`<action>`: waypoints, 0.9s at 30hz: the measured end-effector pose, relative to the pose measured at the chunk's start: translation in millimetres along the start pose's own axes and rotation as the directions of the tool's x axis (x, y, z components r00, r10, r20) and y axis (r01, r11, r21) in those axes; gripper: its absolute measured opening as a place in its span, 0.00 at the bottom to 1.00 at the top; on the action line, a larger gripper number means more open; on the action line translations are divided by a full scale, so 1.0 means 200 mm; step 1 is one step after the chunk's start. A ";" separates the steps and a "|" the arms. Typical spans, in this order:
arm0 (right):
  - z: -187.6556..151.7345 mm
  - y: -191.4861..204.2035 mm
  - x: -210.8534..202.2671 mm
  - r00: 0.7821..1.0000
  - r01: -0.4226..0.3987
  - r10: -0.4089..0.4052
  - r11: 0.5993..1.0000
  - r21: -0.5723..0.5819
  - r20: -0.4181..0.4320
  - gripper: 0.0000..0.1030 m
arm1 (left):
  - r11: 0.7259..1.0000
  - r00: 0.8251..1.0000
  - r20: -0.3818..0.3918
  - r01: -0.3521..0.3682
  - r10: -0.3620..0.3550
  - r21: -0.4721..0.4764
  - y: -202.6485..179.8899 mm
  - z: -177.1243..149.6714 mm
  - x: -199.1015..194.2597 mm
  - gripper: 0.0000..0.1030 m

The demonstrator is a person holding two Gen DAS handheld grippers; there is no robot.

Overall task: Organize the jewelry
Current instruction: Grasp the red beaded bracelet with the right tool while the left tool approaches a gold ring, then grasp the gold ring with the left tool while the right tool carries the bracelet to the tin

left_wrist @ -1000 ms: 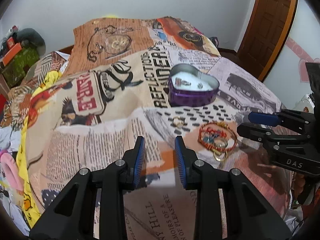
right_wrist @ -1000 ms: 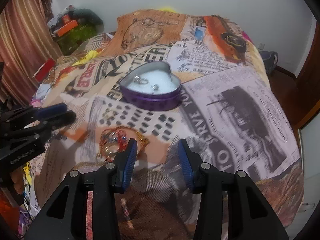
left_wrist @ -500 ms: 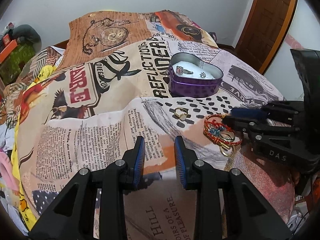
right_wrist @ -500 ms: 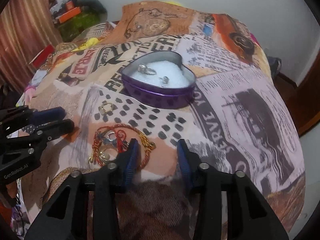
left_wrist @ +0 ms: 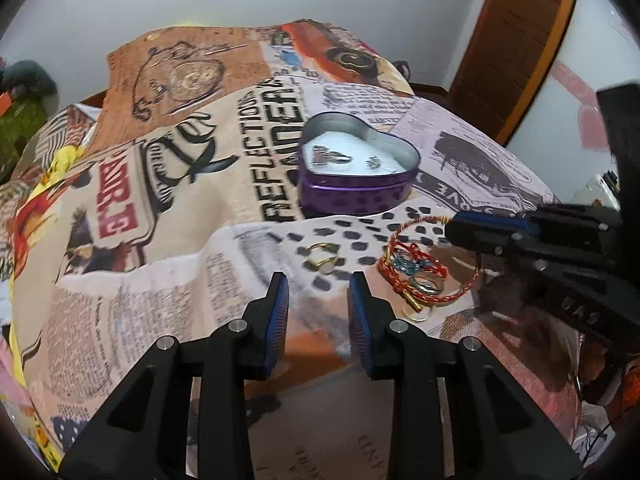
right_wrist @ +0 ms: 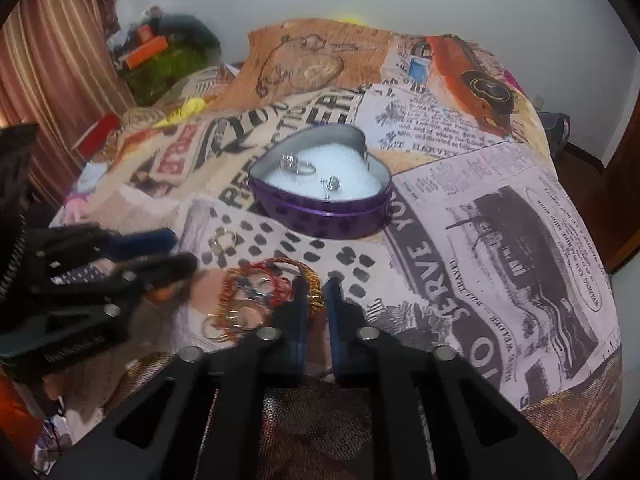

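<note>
Right tongs (right_wrist: 316, 300) are down on the bedspread (right_wrist: 500, 208), fingers pinched nearly together on the gold chain (right_wrist: 314, 290) at the near edge of the bracelet pile (right_wrist: 256, 296). The gold links sit right in the narrow gap between the blue pads (right_wrist: 332, 320), so that reads as a grip on the chain. From the left camera the same tongs (left_wrist: 460, 230) reach in from the right, tips at the far rim of the red-and-gold bangle (left_wrist: 432, 260); the closure is hard to judge from that side.

Left tongs (left_wrist: 318, 300) hover low over the spread with the fingers clearly apart, nothing between them. A loose gold ring (left_wrist: 322, 258) lies just beyond their tips, slightly left of the bracelet pile and apart from it.

Further back sits the purple heart-shaped tin (right_wrist: 320, 192), open, white padding inside, with a silver ring (right_wrist: 298, 164) and a small earring-like piece (right_wrist: 332, 184) resting in it. The tin is well clear of both tongs.
</note>
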State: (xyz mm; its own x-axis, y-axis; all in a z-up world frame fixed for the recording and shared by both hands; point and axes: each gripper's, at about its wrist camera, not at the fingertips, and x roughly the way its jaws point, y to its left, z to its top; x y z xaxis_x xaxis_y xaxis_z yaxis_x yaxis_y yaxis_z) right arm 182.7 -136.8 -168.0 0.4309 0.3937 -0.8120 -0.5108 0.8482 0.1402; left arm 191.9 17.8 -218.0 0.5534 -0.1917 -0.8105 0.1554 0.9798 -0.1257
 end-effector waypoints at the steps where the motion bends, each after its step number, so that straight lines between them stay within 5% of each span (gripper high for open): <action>1: 0.01 0.00 -0.01 1.000 -0.003 0.003 1.000 0.006 0.009 0.06 | 1.000 1.000 -0.004 -0.003 0.003 0.007 -0.01 0.01 0.01 0.29; 11: 0.04 -0.04 -0.12 0.996 0.004 -0.007 0.999 0.032 0.090 0.06 | 1.000 1.000 0.002 -0.012 0.012 -0.010 0.00 0.05 0.09 0.15; 27: 0.07 -0.07 -0.32 0.980 0.020 -0.033 0.998 0.065 0.195 0.06 | 0.998 0.993 0.104 -0.058 0.056 0.018 -0.09 0.05 -0.12 0.15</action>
State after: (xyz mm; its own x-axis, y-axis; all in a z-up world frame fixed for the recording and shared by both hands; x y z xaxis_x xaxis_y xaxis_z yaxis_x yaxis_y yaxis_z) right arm 172.7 -168.4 -111.0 0.5843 0.4272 -0.6900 -0.4523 0.8774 0.1602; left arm 184.0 4.2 -189.5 0.6431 -0.1416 -0.7526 0.1376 0.9881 -0.0683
